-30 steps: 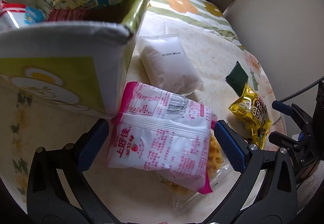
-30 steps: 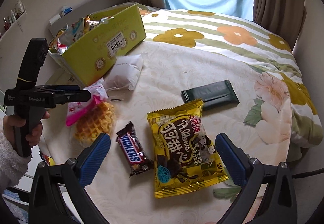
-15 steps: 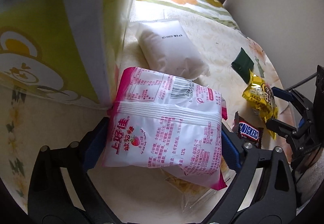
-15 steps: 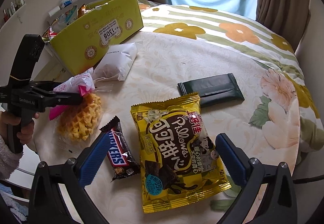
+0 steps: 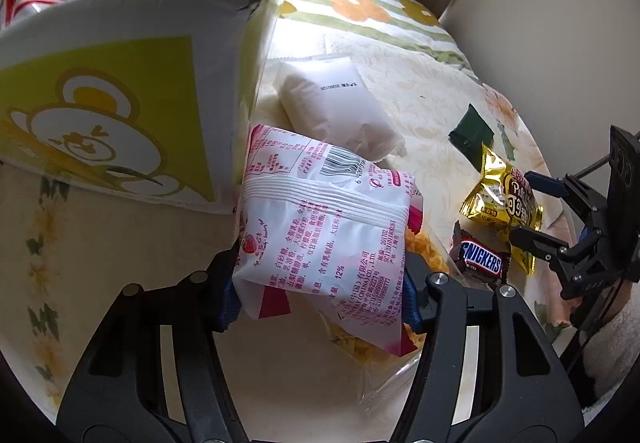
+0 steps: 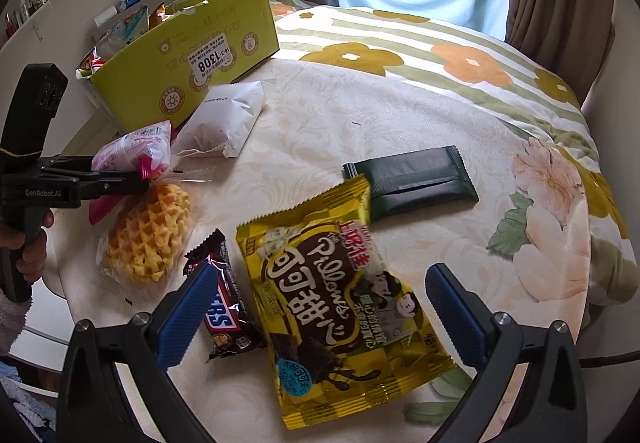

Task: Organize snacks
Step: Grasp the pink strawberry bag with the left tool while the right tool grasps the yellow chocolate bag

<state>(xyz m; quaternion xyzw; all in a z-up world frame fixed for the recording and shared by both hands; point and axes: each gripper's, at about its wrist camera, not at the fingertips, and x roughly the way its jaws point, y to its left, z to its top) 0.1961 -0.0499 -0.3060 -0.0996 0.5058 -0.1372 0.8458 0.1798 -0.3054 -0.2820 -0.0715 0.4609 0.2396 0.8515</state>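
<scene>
at the bench's left edge, just beside the yellow box [image 6: 188, 55], the pink packet [image 5: 320, 227] is now squeezed between the pads of the left tool [image 5: 320, 295], whose jaws were spread wide around it a second ago; it is judged ready to be lifted into the box. the waffle [image 6: 150, 231] is partly covered by it. toward the right, the right tool [image 6: 316, 303] is held wide over the snickers bar [image 6: 224, 303] and yellow pouch [image 6: 340, 299], much as earlier, only nearer.
</scene>
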